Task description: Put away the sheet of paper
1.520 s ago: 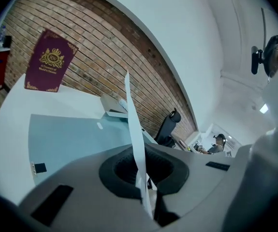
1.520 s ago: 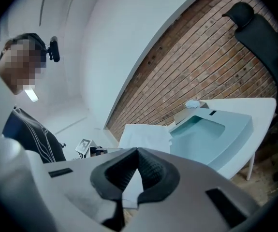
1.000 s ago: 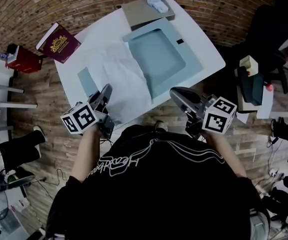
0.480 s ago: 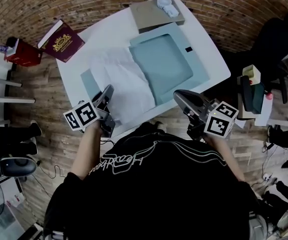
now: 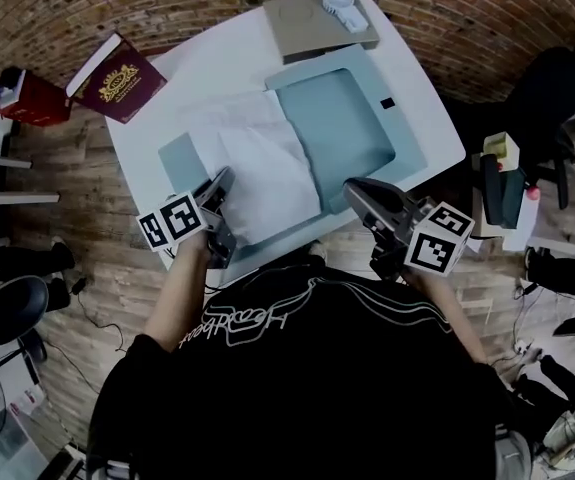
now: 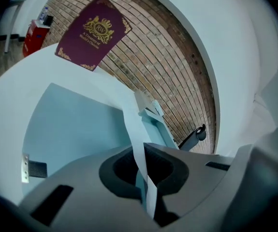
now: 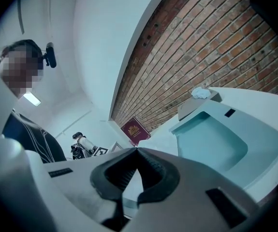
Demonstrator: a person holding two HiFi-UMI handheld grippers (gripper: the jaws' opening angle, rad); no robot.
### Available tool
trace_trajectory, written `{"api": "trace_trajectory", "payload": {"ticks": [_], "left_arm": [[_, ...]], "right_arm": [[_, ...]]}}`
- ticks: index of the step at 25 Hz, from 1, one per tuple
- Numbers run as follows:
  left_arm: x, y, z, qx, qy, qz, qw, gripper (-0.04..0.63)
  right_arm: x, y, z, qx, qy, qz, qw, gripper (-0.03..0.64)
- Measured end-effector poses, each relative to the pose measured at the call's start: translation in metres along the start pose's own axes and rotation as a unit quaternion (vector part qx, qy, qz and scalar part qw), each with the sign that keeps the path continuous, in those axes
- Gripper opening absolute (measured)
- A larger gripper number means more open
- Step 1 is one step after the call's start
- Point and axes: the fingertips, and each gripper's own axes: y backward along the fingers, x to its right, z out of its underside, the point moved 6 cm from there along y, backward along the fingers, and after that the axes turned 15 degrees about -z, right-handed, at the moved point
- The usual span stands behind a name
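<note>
My left gripper (image 5: 222,183) is clamped on the lower-left edge of the white paper sheet (image 5: 262,173), which lies mid-frame across the open pale-teal plastic folder (image 5: 352,128). My right gripper (image 5: 357,190) is closed and empty. Next I need to seat the sheet squarely inside.

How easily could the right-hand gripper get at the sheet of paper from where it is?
Yes, probably easily: only the flat teal folder lies between the right gripper and the sheet of paper, whose left edge the left gripper pinches.
</note>
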Motion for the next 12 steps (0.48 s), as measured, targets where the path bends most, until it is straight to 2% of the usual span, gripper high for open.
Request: {"api": "trace_trajectory", "payload": {"ticks": [4,9,12], "left_arm": [[0.0,-0.011,0.005,-0.008,0.011,0.007,0.9999,0.032],[0.009,-0.027,0.006,-0.014,0.0,0.007,0.9999,0.032],[0.016,-0.034,0.009,-0.01,0.017,0.001,0.9998,0.032]], "right_arm": [[-0.002,-0.001,-0.003,-0.001,0.004,0.013,1.0,0.003],[-0.003,-0.001,-0.01,0.01,0.012,0.014,1.0,0.002],[0.001,0.003,-0.016,0.015,0.012,0.002,1.0,0.002]]}}
